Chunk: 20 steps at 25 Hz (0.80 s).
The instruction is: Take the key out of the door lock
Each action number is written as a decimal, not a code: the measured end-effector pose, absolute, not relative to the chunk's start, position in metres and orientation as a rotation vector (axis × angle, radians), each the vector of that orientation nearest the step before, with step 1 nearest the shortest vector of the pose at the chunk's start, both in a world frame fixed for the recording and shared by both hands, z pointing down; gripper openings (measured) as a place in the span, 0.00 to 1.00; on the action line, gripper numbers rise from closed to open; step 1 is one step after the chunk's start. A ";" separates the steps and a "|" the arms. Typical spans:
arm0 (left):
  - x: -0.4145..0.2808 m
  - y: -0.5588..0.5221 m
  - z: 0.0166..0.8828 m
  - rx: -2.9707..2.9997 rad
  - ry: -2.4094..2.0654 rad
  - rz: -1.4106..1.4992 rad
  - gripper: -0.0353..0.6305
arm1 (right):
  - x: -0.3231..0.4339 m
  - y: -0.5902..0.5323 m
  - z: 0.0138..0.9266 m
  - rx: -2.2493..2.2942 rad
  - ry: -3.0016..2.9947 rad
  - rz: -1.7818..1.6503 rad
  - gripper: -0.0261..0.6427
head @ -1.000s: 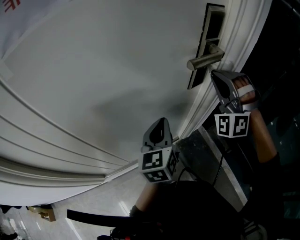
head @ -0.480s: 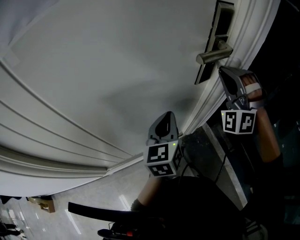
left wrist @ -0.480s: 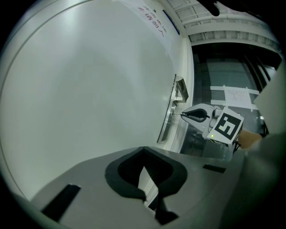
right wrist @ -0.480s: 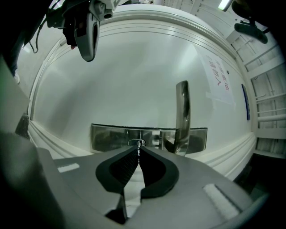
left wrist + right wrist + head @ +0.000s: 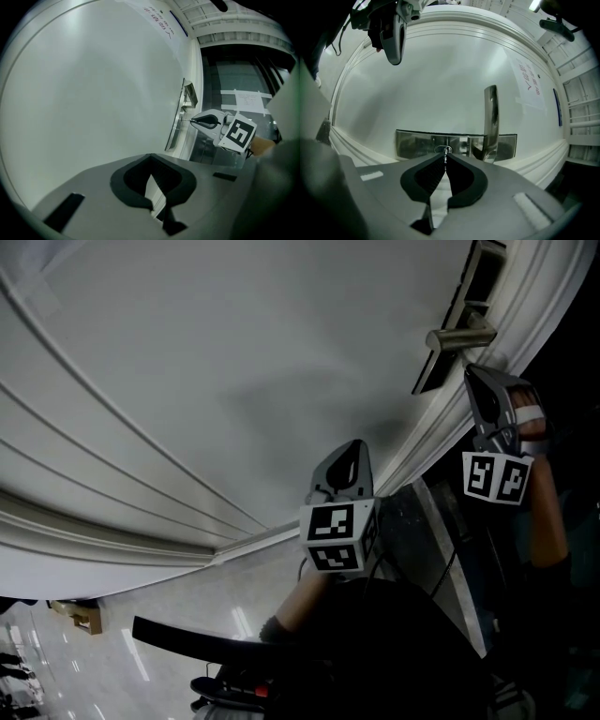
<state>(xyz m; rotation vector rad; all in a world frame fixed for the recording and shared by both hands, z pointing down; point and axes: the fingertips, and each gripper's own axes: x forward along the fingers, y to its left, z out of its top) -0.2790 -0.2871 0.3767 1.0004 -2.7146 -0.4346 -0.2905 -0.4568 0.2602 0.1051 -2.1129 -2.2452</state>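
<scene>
- Key (image 5: 445,153): clamped in the closed jaws of the right gripper (image 5: 446,160), tip at the keyhole of the metal lock plate (image 5: 415,143), beside the lever handle (image 5: 490,117)
- Left gripper (image 5: 151,157): jaws together, empty, well apart from the lock plate
- Door (image 5: 234,352): white, panelled
- Floor (image 5: 122,662): light, glossy
- Notice (image 5: 529,82) on the door: red writing, not legible

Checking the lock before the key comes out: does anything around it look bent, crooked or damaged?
Nothing stands out. The lock plate lies flat on the door, the handle looks unbent, and the key sticks straight out of its keyhole, pinched between the right gripper's shut jaws.
</scene>
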 end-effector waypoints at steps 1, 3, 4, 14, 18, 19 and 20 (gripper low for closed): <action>-0.279 -0.288 0.377 1.001 -2.714 -0.435 0.05 | -0.290 -0.457 0.260 0.104 -2.113 -2.246 0.06; -0.279 -0.289 0.377 1.004 -2.713 -0.437 0.05 | -0.290 -0.458 0.260 0.104 -2.112 -2.247 0.06; -0.279 -0.289 0.377 1.005 -2.712 -0.437 0.05 | -0.290 -0.457 0.260 0.103 -2.112 -2.247 0.06; -0.278 -0.287 0.377 0.998 -2.718 -0.436 0.05 | -0.288 -0.457 0.260 0.104 -2.114 -2.249 0.06; -0.277 -0.287 0.377 1.001 -2.716 -0.435 0.05 | -0.287 -0.457 0.261 0.107 -2.117 -2.249 0.06; -0.277 -0.287 0.377 0.999 -2.716 -0.435 0.05 | -0.287 -0.456 0.261 0.105 -2.116 -2.250 0.06; -0.277 -0.287 0.377 0.998 -2.716 -0.435 0.05 | -0.287 -0.457 0.261 0.105 -2.115 -2.250 0.06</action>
